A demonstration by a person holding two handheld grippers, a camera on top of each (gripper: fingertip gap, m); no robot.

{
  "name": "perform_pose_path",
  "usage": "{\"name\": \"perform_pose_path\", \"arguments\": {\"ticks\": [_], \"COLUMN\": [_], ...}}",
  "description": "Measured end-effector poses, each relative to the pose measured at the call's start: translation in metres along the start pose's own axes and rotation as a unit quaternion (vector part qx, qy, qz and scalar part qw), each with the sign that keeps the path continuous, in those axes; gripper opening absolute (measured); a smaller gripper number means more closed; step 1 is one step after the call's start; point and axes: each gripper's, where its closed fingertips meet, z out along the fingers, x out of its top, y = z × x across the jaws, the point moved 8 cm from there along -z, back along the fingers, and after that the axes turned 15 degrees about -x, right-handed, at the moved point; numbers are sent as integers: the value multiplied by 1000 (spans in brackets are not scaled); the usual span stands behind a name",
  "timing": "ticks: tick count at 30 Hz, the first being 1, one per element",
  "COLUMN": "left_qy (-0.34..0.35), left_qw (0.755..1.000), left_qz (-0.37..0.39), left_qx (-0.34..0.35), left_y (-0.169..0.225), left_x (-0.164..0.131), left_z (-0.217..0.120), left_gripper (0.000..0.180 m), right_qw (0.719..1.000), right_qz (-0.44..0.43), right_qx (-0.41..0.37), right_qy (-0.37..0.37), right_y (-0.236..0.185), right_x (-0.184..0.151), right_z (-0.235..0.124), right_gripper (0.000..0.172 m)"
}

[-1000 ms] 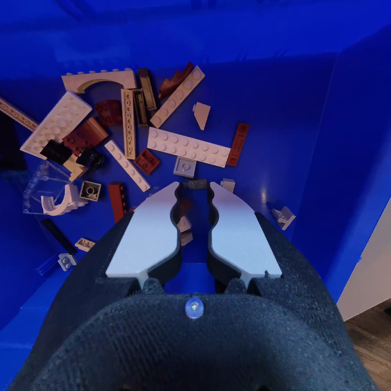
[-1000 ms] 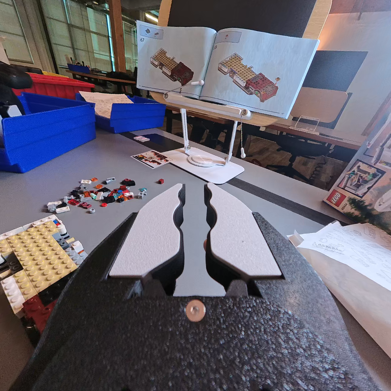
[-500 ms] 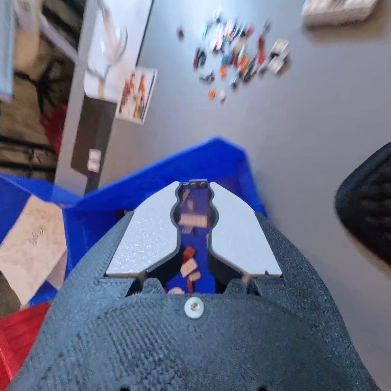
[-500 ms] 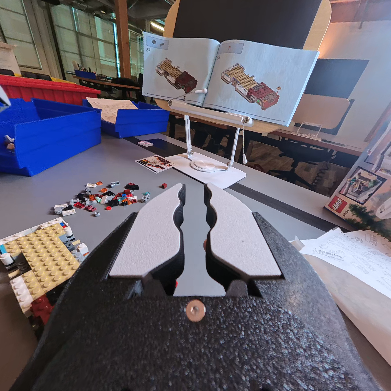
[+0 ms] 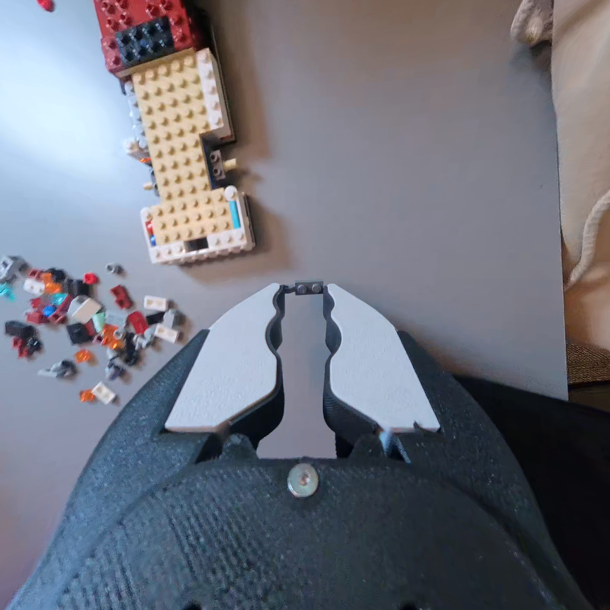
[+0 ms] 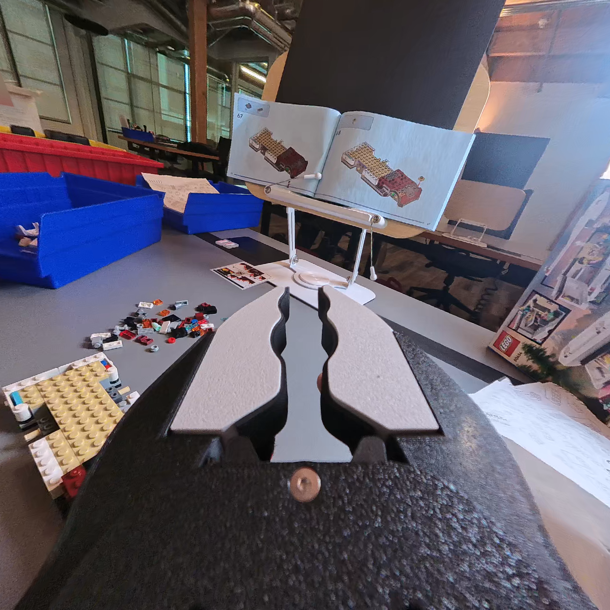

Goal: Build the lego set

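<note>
We've got the left gripper (image 5: 308,288) pinching a small dark grey two-stud plate (image 5: 309,288) just off the tan-topped brick build (image 5: 185,158) over the grey surface (image 5: 412,165), right gripper (image 6: 303,297) parted and empty, so we'd keep that squeeze level.

A dark grey two-stud plate (image 5: 309,288) is gripped between white fingers (image 5: 237,356) at centre frame; a tan, white-edged, dark red brick model (image 5: 178,138) is seen at upper left on a grey table (image 5: 412,165); blue bins (image 6: 82,227) and a red bin (image 6: 66,155) are shown at left; multicoloured loose pieces (image 6: 158,325) are scattered at middle left.
</note>
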Motion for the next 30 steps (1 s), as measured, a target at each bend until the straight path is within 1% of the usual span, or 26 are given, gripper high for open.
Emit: {"name": "perform_pose_path", "arguments": {"ticks": [2,6,10,13,16,18,20,21,23,24,26,27,28,30], "left_qy": [3,21,61,98,124,138,150,143,120,107,78,61,41,-16], "left_qw": [1000,999,998,995,989,977,955,940,902,883,858,853,854,864], "left_qz": [2,5,-11,-29,-54,-84,-135,-165,-227,-260,-317,-339,-355,-381], "left_qx": [-18,-31,-25,5,67,137,219,262,346,376,397,393,378,328], "left_y": [-2,-3,-3,-3,-2,-5,-9,-12,-17,-20,-25,-28,-31,-38], "left_x": [6,13,12,7,-11,-35,-69,-91,-140,-165,-208,-226,-240,-264], "left_z": [10,19,15,-7,-51,-96,-145,-168,-210,-226,-245,-248,-247,-236], "left_gripper": [22,22,38,43,43,40,34,32,23,20,13,3,0,1], "right_qw": [1000,1000,1000,1000,1000,1000,1000,1000,1000,1000,1000,1000,1000,1000], "right_qz": [4,6,10,11,11,11,13,13,13,12,10,9,7,4], "right_qx": [-1,-2,0,1,0,-1,-3,-4,-5,-5,-8,-9,-11,-14], "right_qy": [0,-1,-7,-7,-4,-5,-8,-10,-14,-15,-17,-18,-18,-20], "right_y": [2,4,4,3,3,4,5,5,5,5,4,4,4,3], "right_x": [0,0,-3,-2,-1,-2,-3,-4,-6,-6,-8,-8,-9,-10], "right_z": [0,0,1,1,1,1,2,2,3,3,4,4,4,5], "right_gripper": [16,16,16,16,16,16,16,16,16,16,16,16,16,16]}}
